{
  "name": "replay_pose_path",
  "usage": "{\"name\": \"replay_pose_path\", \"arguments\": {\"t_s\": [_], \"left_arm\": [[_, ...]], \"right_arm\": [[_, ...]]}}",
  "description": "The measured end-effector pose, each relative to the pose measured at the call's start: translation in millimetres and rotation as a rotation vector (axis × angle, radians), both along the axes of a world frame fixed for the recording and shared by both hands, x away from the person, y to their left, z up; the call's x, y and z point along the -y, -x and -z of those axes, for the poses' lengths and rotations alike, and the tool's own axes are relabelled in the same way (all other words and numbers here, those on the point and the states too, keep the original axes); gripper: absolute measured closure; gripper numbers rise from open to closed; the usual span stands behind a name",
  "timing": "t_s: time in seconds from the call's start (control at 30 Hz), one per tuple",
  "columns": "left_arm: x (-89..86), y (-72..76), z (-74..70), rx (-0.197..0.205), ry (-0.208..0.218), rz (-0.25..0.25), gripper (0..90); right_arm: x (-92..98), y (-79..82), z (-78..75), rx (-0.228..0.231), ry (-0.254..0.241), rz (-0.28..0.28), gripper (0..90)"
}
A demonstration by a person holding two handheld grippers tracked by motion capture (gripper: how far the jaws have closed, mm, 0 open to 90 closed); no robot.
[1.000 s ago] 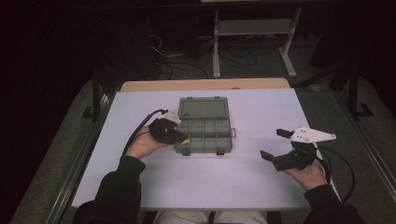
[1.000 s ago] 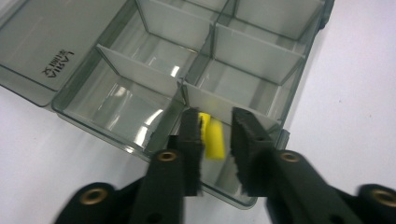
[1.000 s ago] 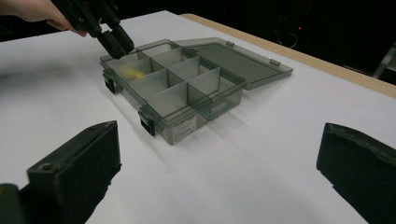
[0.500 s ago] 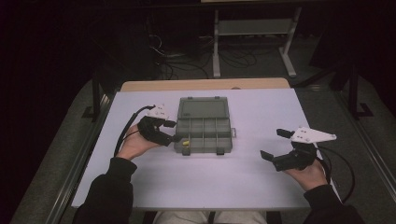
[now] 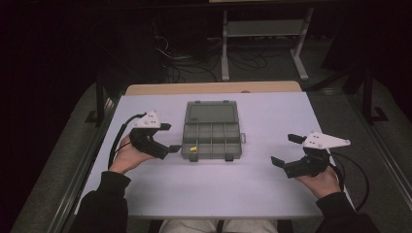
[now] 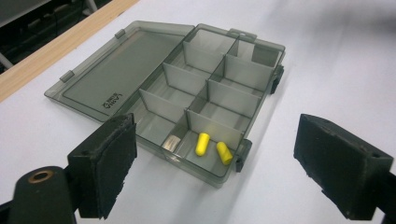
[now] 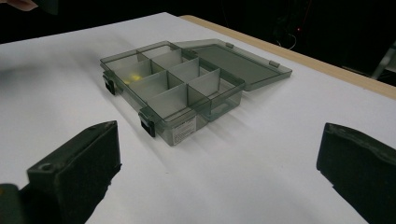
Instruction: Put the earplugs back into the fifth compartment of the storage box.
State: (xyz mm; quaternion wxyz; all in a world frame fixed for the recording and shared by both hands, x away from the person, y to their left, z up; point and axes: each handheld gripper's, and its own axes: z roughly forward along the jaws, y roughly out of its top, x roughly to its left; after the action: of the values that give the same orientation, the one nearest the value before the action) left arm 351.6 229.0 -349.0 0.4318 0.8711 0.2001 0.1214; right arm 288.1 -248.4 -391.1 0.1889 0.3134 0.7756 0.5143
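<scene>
Change: the left gripper [image 5: 167, 137], at the box's near left corner in the earlier high views, now sits at centre left of the high view, clear of the box; its jaws have just been opening, and the left gripper view shows nothing between them.
Meaning: two yellow foam earplugs [image 6: 212, 148] lie in the box's corner compartment, so I judge the drop-off done and the hand retreating; the next step is probably fetching another piece or shutting the lid.
Left fingers: spread wide apart, empty, their black pads [image 6: 114, 163] framing the box from the lower corners of the left gripper view.
Right gripper: [image 5: 285, 150] at lower right of the high view, jaws likewise wide and holding nothing, resting well apart from the box.
Task's thing: a translucent smoky-grey plastic compartment box [image 5: 212, 137] in the middle of the high view, on the white table [image 5: 233, 189].
Look: eight compartments in two rows of four, thin dividers upright, dark latches on the near wall.
Lid: [image 6: 112, 77] swung fully open and lying flat on the table on the far side, upper left in the left gripper view.
Contents: the earplugs lie side by side, almost touching, beside a small pale label; other compartments look empty.
</scene>
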Motion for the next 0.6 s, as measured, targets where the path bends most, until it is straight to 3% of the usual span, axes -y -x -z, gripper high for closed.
{"name": "replay_pose_path", "arguments": {"t_s": [0.3, 0.5, 0.6], "left_arm": [[-16.6, 8.2, 2.1, 0.022, 0.06, -0.049, 3.2], [-29.8, 16.7, 6.4, 0.058, 0.075, -0.081, 2.2], [-37.3, 21.2, 8.2, 0.061, 0.103, -0.099, 2.2]], "right_arm": [[0.5, 0.3, -0.2, 0.003, -0.004, 0.001, 0.0], [0.6, 0.3, -0.2, 0.003, -0.003, 0.002, 0.0], [0.7, 0.4, -0.2, 0.003, -0.002, 0.003, 0.0]]}}
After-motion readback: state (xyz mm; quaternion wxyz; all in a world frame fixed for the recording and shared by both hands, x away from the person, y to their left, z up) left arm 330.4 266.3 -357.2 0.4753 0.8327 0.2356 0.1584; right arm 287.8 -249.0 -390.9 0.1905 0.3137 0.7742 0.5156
